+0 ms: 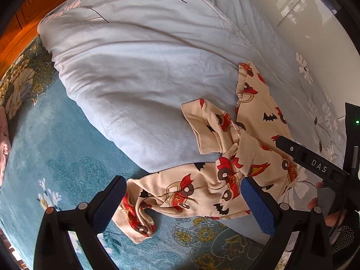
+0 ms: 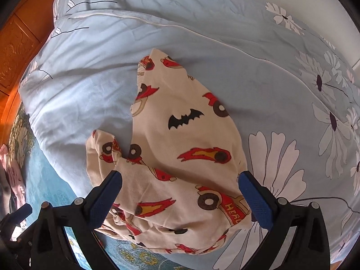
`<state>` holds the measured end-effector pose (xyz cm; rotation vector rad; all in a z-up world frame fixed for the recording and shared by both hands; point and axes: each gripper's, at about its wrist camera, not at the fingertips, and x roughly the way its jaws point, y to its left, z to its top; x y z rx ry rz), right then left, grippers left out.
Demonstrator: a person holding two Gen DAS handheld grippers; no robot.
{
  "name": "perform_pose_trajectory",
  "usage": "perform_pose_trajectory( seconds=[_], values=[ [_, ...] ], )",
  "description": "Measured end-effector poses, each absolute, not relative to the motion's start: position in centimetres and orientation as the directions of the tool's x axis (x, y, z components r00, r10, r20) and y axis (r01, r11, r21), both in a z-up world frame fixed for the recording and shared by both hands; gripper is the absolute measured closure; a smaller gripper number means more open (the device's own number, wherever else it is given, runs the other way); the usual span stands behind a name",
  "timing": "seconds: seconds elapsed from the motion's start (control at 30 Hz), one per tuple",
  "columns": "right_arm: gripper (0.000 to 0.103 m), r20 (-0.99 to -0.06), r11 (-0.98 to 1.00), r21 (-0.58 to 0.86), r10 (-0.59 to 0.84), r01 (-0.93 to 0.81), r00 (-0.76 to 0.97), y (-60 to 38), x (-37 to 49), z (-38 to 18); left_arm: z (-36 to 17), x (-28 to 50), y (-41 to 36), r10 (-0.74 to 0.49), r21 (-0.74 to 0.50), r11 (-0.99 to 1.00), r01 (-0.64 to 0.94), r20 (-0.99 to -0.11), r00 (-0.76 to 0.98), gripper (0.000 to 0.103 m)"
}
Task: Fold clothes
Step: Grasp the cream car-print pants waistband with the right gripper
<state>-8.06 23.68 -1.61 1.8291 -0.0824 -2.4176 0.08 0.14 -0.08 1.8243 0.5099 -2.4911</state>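
A cream child's garment printed with red cars and black bats lies crumpled on the bed, partly on the light blue duvet and partly on the teal bedspread. It fills the middle of the right wrist view. My left gripper is open, its blue pads either side of the garment's lower bunched part. My right gripper is open above the garment's near edge; its black body also shows in the left wrist view. Neither holds cloth.
The duvet has white flower prints at the right. A wooden headboard stands at the left. Pink cloth lies at the far left edge. White floor lies beyond the bed.
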Motion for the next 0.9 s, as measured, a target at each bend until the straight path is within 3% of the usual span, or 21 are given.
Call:
perform_pose_trajectory(
  seconds=[0.47, 0.63, 0.8, 0.9],
  values=[
    [0.0, -0.881, -0.958, 0.164, -0.249, 0.235, -0.401, 27.0, -5.4, -1.2, 0.6, 2.9, 7.1, 0.088, -0.194, -0.962, 0.192, -0.886, -0.455, 0.0],
    [0.0, -0.901, -0.949, 0.186, -0.268, 0.255, -0.342, 29.0, -5.0, -2.7, 1.2, 4.5, 8.8, 0.062, -0.146, -0.974, 0.171, -0.905, -0.421, 0.0],
    [0.0, -0.891, -0.936, 0.249, -0.322, 0.249, -0.32, 29.3, -6.6, -4.7, 1.4, 5.1, 6.1, 0.01, -0.075, -0.981, 0.177, -0.939, -0.344, 0.0],
    [0.009, -0.909, -0.947, 0.273, -0.312, 0.172, -0.277, 29.2, -8.3, -7.0, 2.8, 6.1, 3.4, -0.068, 0.013, -0.985, 0.17, -0.944, -0.322, 0.0]
  ],
)
